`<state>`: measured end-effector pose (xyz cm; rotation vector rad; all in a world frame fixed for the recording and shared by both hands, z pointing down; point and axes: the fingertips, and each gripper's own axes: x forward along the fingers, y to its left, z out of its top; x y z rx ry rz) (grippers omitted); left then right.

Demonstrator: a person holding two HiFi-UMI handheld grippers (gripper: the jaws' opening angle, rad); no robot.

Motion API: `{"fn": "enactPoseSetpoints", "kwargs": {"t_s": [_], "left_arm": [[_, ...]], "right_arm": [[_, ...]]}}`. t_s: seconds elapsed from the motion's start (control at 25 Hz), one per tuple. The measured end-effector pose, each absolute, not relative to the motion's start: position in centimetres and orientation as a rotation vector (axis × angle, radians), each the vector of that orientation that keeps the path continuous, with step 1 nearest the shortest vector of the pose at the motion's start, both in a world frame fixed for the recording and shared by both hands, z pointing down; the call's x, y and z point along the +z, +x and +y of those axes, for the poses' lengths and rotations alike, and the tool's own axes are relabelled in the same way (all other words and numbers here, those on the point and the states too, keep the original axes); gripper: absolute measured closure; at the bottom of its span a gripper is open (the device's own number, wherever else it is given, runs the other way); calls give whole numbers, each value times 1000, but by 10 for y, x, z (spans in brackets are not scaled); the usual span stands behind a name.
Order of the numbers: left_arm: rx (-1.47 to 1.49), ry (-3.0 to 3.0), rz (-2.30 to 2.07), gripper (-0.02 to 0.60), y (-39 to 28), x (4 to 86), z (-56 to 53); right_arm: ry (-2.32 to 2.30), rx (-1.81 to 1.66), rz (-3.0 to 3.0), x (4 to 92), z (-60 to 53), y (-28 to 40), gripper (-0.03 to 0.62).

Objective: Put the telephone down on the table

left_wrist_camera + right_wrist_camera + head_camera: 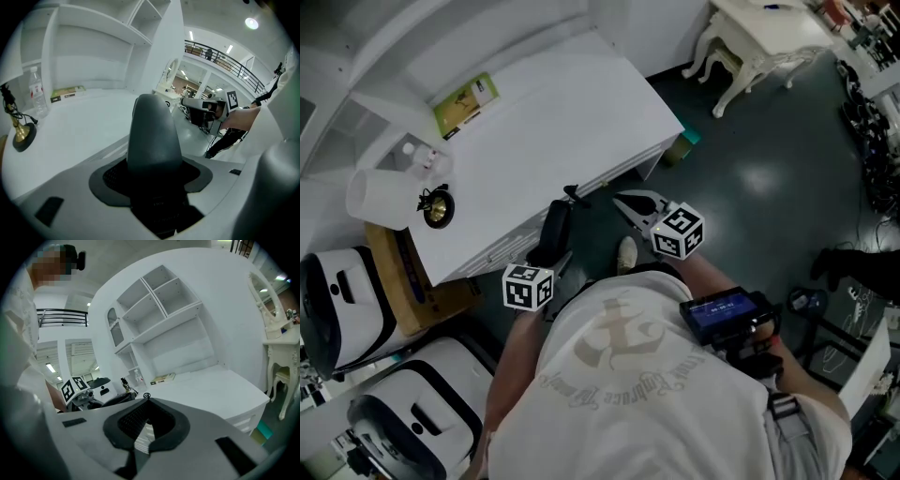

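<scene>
White tabletop lies ahead of your left gripper, below open shelving, and most of it is bare. The left gripper's jaws are clamped wide round the telephone, a dark, rounded handset that stands up between them and reaches well past their tips. In the head view it appears to hang at the table's near edge, not yet over the top. Your right gripper, just to the right of the left one, has its jaws brought together with nothing in them.

Several things could go wrong from here:

- **Letting go too soon.** If the jaws part before the telephone is fully above the tabletop, it will likely fall past the edge to the floor.
- **A long overhang.** You hold it low down, so a quick tilt could make it swing or slip in the pads.
- **Clutter to the left.** Ahead and to the left of the tool sit a small gold and black stand with a cord, and a water bottle beyond it. Drifting that way risks toppling the bottle or snagging the cord.
- **A book far ahead against the shelving.** It is well apart and matters little.

The bare stretch straight ahead looks the safest spot.
</scene>
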<state>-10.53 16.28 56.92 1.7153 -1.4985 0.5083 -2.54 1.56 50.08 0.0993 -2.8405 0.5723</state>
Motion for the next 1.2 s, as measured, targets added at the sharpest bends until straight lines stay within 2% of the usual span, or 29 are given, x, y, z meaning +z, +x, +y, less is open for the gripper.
{"fn": "enactPoseSetpoints", "kwargs": {"t_s": [1.2], "left_arm": [[506,1610,-1607,301,-132,560,59]], "right_arm": [[53,609,-2854,500,-88,-24,579]]}}
